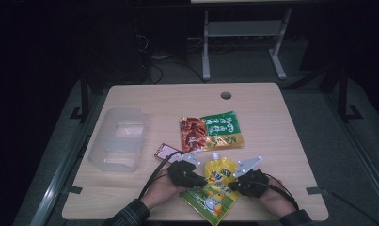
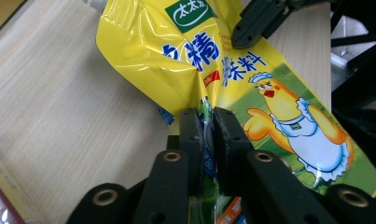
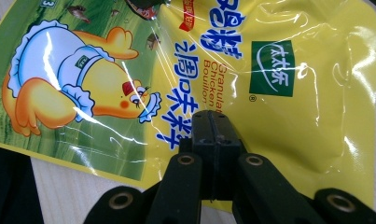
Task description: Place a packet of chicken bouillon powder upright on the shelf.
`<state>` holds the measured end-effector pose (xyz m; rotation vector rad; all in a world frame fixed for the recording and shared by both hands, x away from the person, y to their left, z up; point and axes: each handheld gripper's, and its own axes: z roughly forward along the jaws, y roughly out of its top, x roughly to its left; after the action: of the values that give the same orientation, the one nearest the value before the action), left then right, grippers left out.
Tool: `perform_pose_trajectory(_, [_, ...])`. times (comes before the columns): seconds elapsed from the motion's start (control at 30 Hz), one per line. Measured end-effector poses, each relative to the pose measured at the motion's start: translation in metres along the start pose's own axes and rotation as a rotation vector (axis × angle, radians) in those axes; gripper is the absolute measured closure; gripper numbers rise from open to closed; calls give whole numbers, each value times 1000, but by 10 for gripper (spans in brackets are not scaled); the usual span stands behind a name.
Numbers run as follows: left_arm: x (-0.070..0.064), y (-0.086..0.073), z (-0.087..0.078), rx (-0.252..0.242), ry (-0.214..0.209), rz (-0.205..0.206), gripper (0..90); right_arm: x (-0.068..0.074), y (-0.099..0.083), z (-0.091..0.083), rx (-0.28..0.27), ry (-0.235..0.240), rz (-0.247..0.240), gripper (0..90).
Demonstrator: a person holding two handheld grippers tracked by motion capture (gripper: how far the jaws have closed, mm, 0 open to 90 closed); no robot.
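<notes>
A yellow chicken-bouillon pouch (image 1: 216,184) with a cartoon chick lies at the table's front edge, between both hands. My left gripper (image 1: 197,179) is shut on the pouch's (image 2: 185,60) left side, and the film puckers between its jaws (image 2: 207,122). My right gripper (image 1: 234,184) comes in from the pouch's right side. Its jaws stand pressed together (image 3: 212,117) over the printed face of the pouch (image 3: 288,107), near the blue lettering. The right gripper's fingertip (image 2: 251,23) also rests on the pouch in the left gripper view.
A clear plastic container (image 1: 116,139) stands at the table's left. A red and green snack packet (image 1: 210,132) lies mid-table. A small pink packet (image 1: 165,151) sits just behind my left hand. The wooden table (image 1: 272,122) has a cable hole (image 1: 225,95) at the back.
</notes>
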<state>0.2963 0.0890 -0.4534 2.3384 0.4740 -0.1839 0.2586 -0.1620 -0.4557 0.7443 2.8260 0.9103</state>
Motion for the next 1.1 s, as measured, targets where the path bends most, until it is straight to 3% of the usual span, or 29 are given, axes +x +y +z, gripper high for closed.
perform_pose_trajectory(0.1, [-1, -1, -1, -16, 3, 8, 848, 0, 0, 0, 2, 2, -1, 899])
perform_pose_trajectory(0.2, [-4, -1, -4, -33, 21, 21, 853, 0, 2, -3, -4, 7, -4, 838])
perform_pose_trajectory(0.4, [-2, -1, -15, -84, 55, 10, 859, -2, 4, -19, -97, 11, 62, 768])
perform_pose_trajectory(0.63, [2, -1, -45, -183, 107, 26, 860, -7, 2, -31, -171, 7, 104, 595])
perform_pose_trajectory(0.83, [9, -7, -72, -264, 136, 4, 861, -11, 1, -40, -236, -8, 149, 492])
perform_pose_trajectory(0.9, [8, -10, -79, -298, 136, 11, 860, -12, 1, -39, -248, 8, 177, 464])
perform_pose_trajectory(1.1, [3, -14, -91, -340, 134, 42, 860, -19, 14, -37, -339, 78, 185, 438])
